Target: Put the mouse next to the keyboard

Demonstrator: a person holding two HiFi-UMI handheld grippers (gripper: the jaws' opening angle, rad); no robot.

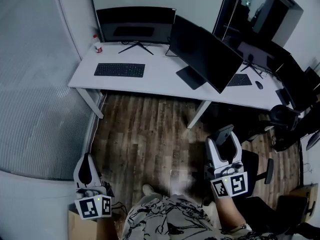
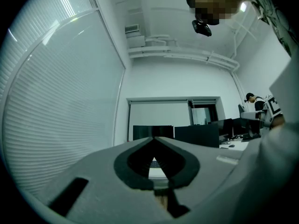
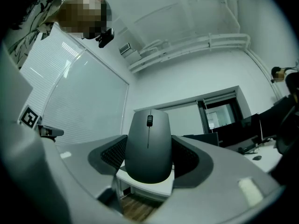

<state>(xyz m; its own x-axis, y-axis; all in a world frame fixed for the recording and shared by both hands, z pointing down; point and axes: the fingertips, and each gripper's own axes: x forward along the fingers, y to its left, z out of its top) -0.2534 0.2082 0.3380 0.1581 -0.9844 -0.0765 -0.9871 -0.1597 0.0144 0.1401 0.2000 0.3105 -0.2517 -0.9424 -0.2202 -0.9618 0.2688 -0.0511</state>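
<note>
One mouse (image 3: 148,148) between right gripper (image 3: 148,143) jaws

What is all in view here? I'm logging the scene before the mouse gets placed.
desk: one, white, ahead.
monitors: two, black, on the desk.
left keyboard: one, black, desk's left part.
right keyboard: one, black, behind the angled monitor.
spare mouse: one, dark, beside the right keyboard.
chair: one, black, far right.
mouse: one, grey, between the right gripper's jaws.
left gripper: one, grey, shut, empty.
right gripper: one, grey, shut on the mouse.
</note>
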